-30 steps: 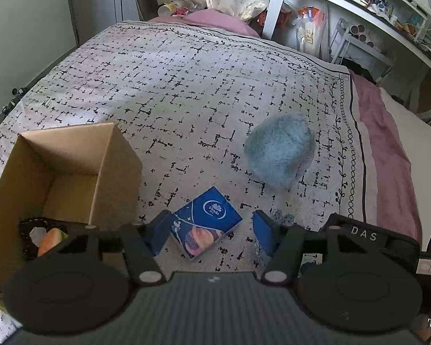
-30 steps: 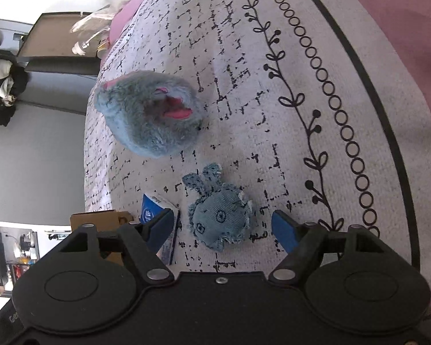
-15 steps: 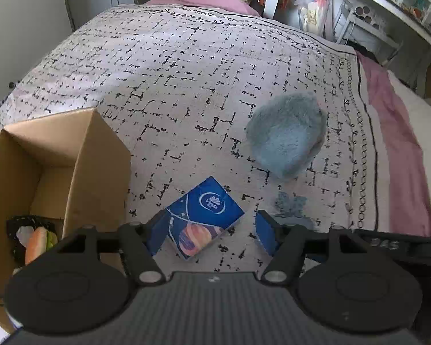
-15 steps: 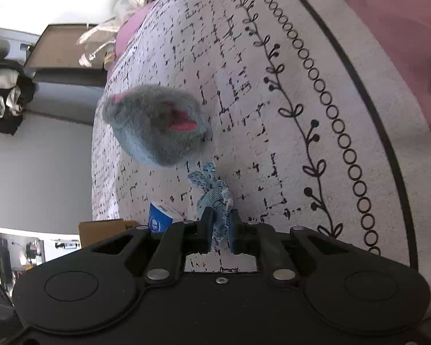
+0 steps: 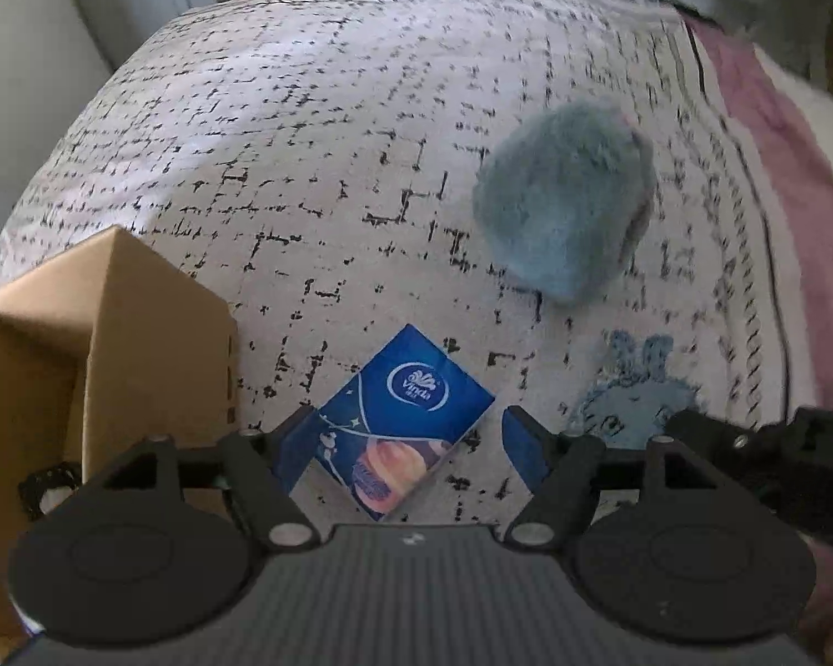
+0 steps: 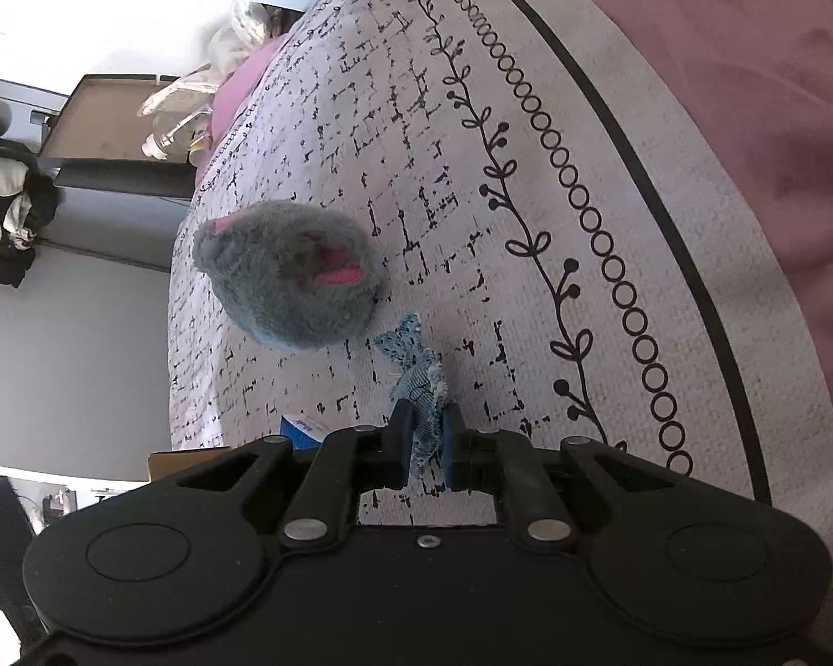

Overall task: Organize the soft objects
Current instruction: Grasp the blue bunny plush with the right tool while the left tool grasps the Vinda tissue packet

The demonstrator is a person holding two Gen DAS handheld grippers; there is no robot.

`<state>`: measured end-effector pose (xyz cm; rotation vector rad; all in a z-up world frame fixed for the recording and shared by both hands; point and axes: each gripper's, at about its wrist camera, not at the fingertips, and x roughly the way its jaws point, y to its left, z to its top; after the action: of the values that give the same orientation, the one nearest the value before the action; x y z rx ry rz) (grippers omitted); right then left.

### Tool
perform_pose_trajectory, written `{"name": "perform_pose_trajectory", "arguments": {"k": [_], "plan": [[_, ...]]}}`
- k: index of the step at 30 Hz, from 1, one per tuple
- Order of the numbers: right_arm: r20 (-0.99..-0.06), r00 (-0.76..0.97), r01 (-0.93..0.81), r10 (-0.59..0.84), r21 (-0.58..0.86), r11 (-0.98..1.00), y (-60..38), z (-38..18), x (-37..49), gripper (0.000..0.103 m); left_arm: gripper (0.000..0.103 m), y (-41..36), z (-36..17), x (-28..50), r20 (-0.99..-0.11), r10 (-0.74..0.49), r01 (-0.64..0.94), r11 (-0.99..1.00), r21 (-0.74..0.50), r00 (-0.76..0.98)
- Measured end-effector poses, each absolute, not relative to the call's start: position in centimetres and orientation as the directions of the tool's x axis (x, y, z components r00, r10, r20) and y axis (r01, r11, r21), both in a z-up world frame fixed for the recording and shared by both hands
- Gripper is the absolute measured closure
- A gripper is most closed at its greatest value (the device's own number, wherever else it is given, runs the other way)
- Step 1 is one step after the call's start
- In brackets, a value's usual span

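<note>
My right gripper (image 6: 423, 433) is shut on a small denim bunny toy (image 6: 416, 383), also seen in the left wrist view (image 5: 633, 394), held just above the patterned bedspread (image 6: 527, 166). A fluffy grey-blue plush (image 6: 289, 277) lies just beyond it and shows in the left wrist view (image 5: 566, 222). My left gripper (image 5: 405, 444) is open and empty, its fingers either side of a blue tissue pack (image 5: 400, 427) lying on the bedspread (image 5: 305, 139). An open cardboard box (image 5: 100, 333) stands at the left.
The box holds a dark item (image 5: 44, 488) at its bottom. A pink sheet (image 6: 749, 83) borders the bedspread on the right. Cluttered shelves and bags (image 6: 194, 105) stand beyond the head of the bed.
My right gripper closed on the denim bunny and has lifted it slightly. My left gripper moved forward over the tissue pack and stayed open.
</note>
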<state>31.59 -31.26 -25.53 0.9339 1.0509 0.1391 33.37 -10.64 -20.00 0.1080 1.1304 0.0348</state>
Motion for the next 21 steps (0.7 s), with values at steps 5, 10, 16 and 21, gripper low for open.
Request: {"name": "perform_pose_trajectory", "arguments": {"k": [5,10,16,21], "plan": [[-0.676,0.519,0.335,0.523,0.724,0.603,-31.3,-25.9,31.7,0.083,0.031,-10.5,-21.0,34.1,-0.9,0.121,0.025,0.989,0.144,0.419],[-0.682,0.513,0.349,0.521,0.72,0.6,-31.5,-26.2,31.8,0.045,0.031,-10.4,-21.8,35.2,-0.899,0.136,0.027,0.987,0.161,0.416],[-0.681,0.498,0.336,0.537,0.722,0.605,-30.8,-26.7,32.7,0.044,0.032,-9.3,-22.1,35.1,-0.907,0.088,-0.042,0.996,0.078,0.411],[-0.686,0.501,0.324,0.528,0.715,0.62,-30.4,-27.0,33.4,0.045,0.042,-9.2,-22.3,34.8,-0.905,0.043,-0.061,0.998,0.019,0.424]]}}
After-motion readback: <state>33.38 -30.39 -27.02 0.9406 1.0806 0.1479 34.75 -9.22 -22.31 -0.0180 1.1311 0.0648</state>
